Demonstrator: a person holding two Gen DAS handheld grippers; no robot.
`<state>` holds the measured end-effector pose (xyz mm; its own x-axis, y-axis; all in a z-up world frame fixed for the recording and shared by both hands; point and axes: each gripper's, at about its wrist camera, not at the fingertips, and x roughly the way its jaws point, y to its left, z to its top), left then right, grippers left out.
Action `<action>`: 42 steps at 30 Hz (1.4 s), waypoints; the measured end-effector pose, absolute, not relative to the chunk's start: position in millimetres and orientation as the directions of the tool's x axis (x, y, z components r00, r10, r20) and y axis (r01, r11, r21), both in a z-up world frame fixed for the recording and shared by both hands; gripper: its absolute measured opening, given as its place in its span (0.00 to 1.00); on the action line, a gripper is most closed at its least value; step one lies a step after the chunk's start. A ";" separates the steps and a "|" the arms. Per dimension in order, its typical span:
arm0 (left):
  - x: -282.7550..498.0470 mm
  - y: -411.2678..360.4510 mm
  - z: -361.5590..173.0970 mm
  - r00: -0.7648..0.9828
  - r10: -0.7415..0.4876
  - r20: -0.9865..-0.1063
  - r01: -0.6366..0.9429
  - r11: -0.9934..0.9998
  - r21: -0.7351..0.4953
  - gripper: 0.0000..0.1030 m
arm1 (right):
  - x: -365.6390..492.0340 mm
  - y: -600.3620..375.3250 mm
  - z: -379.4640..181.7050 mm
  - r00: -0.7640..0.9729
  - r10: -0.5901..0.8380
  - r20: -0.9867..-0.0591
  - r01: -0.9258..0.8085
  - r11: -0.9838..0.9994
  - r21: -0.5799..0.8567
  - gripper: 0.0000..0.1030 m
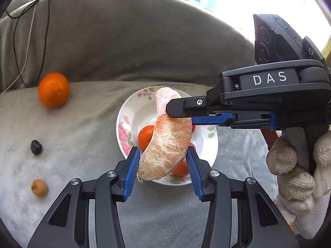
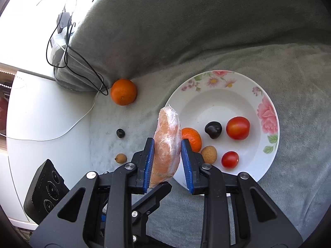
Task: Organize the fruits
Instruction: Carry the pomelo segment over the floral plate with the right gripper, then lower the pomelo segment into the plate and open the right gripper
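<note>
Pomelo segment (image 1: 165, 142), wrapped in clear film, sits between the blue pads of my left gripper (image 1: 163, 165), above the floral plate (image 1: 124, 122). Left-wrist view shows my right gripper (image 1: 180, 111) crossing from the right and closing on the segment's upper part; its body reads "DAS". Right-wrist view alone shows the plate contents: a mandarin (image 2: 192, 138), dark fruit (image 2: 213, 129), two tomatoes (image 2: 238, 128), a longan (image 2: 209, 154). On the grey blanket (image 1: 82, 124), from the left: an orange (image 1: 53, 90), a dark fruit, a brown longan. Both grippers pinch the segment.
</note>
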<state>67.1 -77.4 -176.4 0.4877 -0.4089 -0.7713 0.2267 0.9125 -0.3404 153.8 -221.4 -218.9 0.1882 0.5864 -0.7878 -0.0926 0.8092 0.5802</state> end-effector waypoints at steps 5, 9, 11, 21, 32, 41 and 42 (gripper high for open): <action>82.1 -87.1 -178.5 0.489 -0.416 -0.767 0.224 0.909 -0.351 0.43 | 163.5 -235.4 -219.9 0.199 0.589 -0.784 -0.088 0.807 0.584 0.27; 88.1 -96.4 -178.5 0.492 -0.412 -0.767 0.219 0.911 -0.350 0.43 | 171.4 -244.4 -221.1 0.202 0.588 -0.784 -0.089 0.808 0.583 0.27; 90.6 -100.2 -179.4 0.496 -0.410 -0.766 0.216 0.912 -0.348 0.43 | 174.0 -246.8 -221.8 0.201 0.590 -0.782 -0.090 0.806 0.585 0.27; 105.0 -116.4 -185.5 0.503 -0.397 -0.768 0.204 0.918 -0.341 0.43 | 190.4 -256.4 -224.8 0.205 0.592 -0.779 -0.103 0.805 0.584 0.27; 113.6 -122.8 -191.7 0.487 -0.383 -0.785 0.185 0.923 -0.336 0.42 | 193.7 -265.2 -220.8 0.246 0.563 -0.789 -0.103 0.824 0.557 0.28; 114.9 -126.8 -194.1 0.480 -0.374 -0.793 0.176 0.927 -0.330 0.60 | 191.4 -268.4 -211.5 0.302 0.523 -0.797 -0.120 0.850 0.513 0.72; 114.7 -127.0 -194.1 0.481 -0.372 -0.794 0.176 0.928 -0.328 0.61 | 191.1 -267.4 -210.9 0.301 0.521 -0.799 -0.124 0.852 0.509 0.72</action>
<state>114.7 -127.0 -194.1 0.4807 -0.3717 -0.7942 0.1758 0.9282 -0.3280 191.1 -267.4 -210.9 0.3011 0.5207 -0.7989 -0.1243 0.8520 0.5085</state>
